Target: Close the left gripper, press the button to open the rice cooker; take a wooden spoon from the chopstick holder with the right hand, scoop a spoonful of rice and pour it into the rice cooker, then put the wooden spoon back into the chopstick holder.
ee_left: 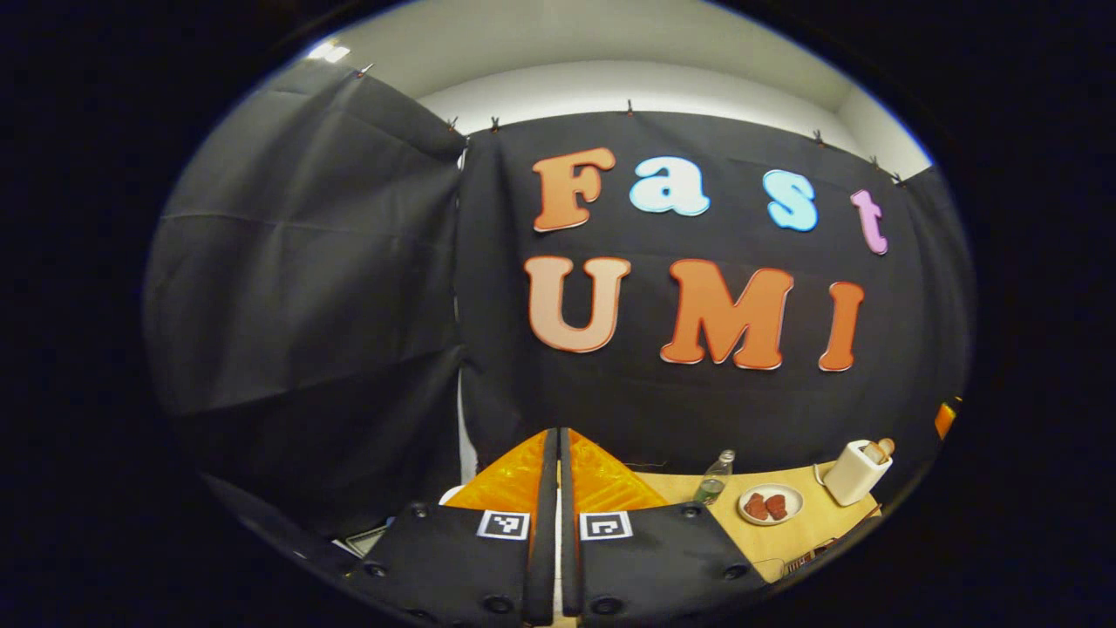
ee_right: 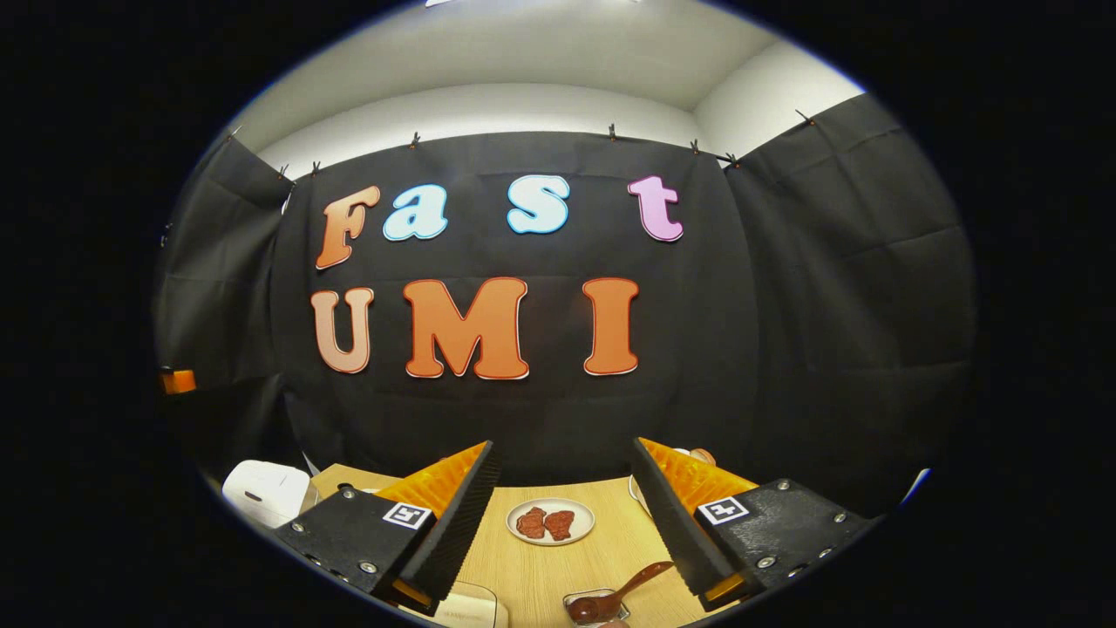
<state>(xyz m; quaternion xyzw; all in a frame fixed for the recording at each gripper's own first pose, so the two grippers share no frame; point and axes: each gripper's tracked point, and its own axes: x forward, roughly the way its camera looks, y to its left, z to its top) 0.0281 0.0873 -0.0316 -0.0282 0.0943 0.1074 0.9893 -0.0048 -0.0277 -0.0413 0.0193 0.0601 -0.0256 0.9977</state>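
Right under my right camera sits a small dish [ee_right: 602,602] with a dark spoon [ee_right: 623,590] lying in it, its handle poking up toward the right gripper [ee_right: 565,488]. That gripper's jaws are spread wide and hold nothing.

My left gripper [ee_left: 559,475] has its jaws pressed together, with just a thin crack between them. That is how I want them for pushing the button.

I see the cooker [ee_right: 266,493] low on the left side of the right gripper view, white, with its lid down. In the left gripper view a bit of white peeks out under my fingers, and I think that is the cooker too, but I cannot tell for sure. I cannot see the button, so I could miss it and poke the lid.

The holder [ee_left: 857,472] stands at the far right of the table [ee_left: 785,532], with a wooden tip sticking out of it. A plate [ee_left: 771,504] with two red-brown pieces lies just beside it, and a bottle [ee_left: 715,478] stands near the plate.

When I reach for the holder, my wide jaws could bump the plate or tip the holder over. The bottle looks tall and thin, so I think a small knock would topple it.
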